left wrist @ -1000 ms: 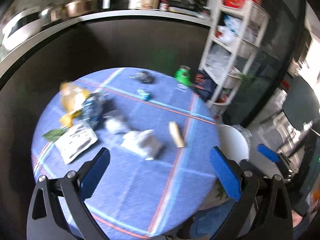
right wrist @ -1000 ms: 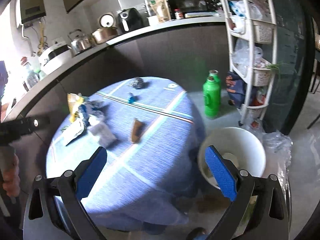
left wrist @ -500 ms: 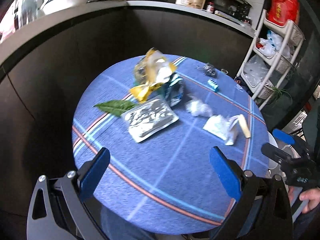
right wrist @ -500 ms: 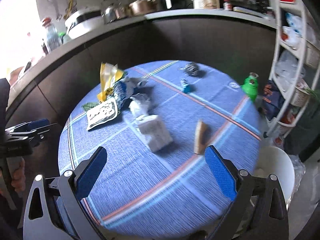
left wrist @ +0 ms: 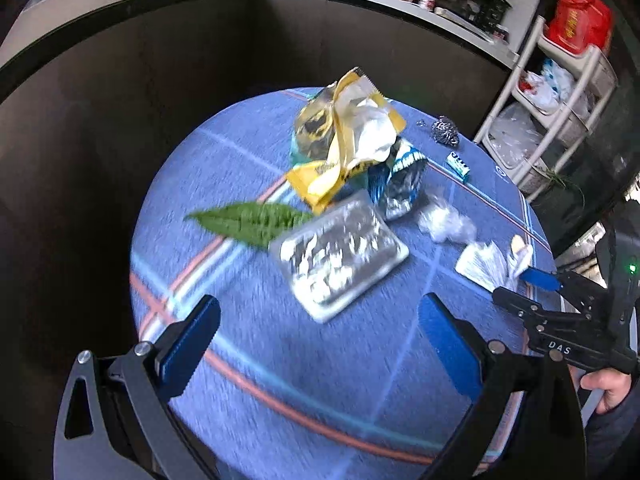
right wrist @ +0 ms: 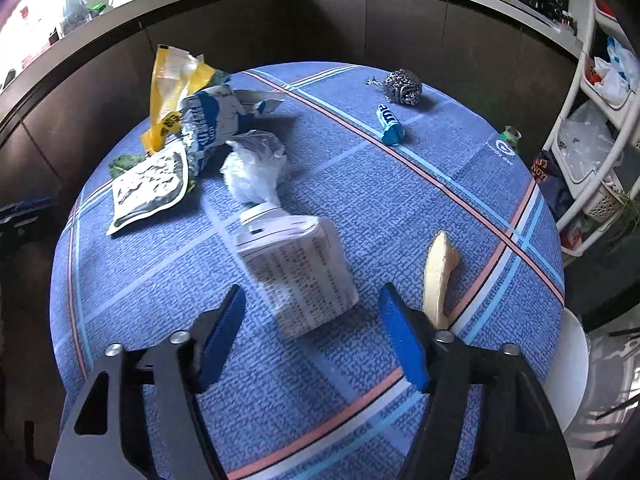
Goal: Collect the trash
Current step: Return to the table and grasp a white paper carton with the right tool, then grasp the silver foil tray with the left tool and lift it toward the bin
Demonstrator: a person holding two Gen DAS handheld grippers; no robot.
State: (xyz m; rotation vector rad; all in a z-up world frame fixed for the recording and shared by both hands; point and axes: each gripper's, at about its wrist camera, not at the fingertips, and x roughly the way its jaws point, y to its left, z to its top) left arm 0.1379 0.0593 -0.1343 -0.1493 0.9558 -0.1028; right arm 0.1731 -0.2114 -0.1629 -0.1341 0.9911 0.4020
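Round worktop (right wrist: 400, 208) under a blue cloth with pink, white and light-blue stripes; a white logo is printed near its far right edge, wording too small to read.

Left claw (left wrist: 316, 340): blue pads spread wide, nothing between them, hovering above the near part of the cloth. Just ahead lies a silver foil pouch (left wrist: 340, 256), flat. A green leaf (left wrist: 252, 222) lies to its left, touching its corner. Behind: a crumpled yellow wrapper (left wrist: 344, 148) standing up, with a blue-and-white bag (left wrist: 400, 176) against it. Print on both is blurred.

Right claw (right wrist: 312, 336): pads spread apart, empty, low over the cloth. Between and just ahead of the pads lies a white carton (right wrist: 300, 272) on its side, cap end pointing away; dense small print covers its face, illegible. A banana peel (right wrist: 438, 276) lies just right of it, its near end hidden behind the right pad. Beyond the carton is a clear crumpled plastic bag (right wrist: 256, 168), touching the cap end. Far side: a blue candy tube (right wrist: 389, 124) with white lettering that looks like "me", near a steel-wool scrubber (right wrist: 402, 86).

In the left view the right tool body reads "DAS". A white bin (right wrist: 568, 364) rim shows below the worktop's right edge.
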